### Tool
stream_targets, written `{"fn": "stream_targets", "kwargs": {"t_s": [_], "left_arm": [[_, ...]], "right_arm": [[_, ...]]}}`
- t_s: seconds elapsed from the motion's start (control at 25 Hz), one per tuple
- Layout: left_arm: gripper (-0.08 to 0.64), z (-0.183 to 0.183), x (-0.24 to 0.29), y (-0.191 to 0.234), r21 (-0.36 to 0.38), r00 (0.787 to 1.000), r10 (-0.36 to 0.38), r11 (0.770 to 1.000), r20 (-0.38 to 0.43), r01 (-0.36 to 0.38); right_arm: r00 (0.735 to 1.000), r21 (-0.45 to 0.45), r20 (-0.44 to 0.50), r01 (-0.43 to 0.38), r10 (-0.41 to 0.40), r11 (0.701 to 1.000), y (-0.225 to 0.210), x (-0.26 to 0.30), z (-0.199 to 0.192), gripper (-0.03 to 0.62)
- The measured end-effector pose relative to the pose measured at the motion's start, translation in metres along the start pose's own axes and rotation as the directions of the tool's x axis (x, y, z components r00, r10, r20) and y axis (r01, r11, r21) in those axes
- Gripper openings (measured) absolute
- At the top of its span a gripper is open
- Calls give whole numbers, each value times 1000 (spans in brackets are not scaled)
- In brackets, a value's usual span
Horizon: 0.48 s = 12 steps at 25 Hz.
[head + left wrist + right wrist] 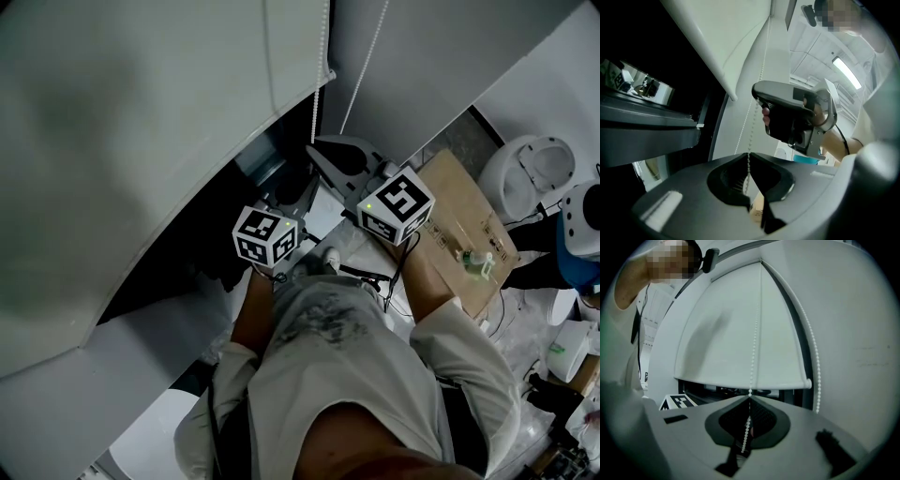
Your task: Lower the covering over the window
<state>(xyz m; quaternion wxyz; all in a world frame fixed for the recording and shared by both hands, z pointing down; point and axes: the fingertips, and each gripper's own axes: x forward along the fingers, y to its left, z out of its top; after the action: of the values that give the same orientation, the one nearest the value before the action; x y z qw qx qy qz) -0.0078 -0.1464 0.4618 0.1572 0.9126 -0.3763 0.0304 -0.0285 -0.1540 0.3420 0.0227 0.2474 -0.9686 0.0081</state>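
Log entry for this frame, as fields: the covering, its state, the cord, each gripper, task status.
covering: white roller blind
blind state: partly down; bottom rail hangs with the dark window opening showing beneath it
cord: bead chain; second strand runs down at the blind's right edge
left gripper: jaws closed on the bead chain
right gripper: jaws closed on the bead chain
task status: blind not yet fully lowered

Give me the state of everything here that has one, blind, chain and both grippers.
Blind, partly lowered.
Window, lower part uncovered.
Chain, pinched by both grippers.
Left gripper, shut on chain.
Right gripper, shut on chain.
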Motion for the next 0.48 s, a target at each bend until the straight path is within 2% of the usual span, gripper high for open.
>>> {"fn": "stream_targets", "kwargs": {"t_s": [0.24,0.48], "left_arm": [[20,-17,-3,4,-17,1000,-9,1000,-20,8],[19,-13,-3,1,-7,1000,-9,1000,-30,9]], "right_arm": [[1000,20,-17,2,-2,1000,4,3,-17,18],[1000,21,-14,1,-1,1000,6,2,-13,18]]}}
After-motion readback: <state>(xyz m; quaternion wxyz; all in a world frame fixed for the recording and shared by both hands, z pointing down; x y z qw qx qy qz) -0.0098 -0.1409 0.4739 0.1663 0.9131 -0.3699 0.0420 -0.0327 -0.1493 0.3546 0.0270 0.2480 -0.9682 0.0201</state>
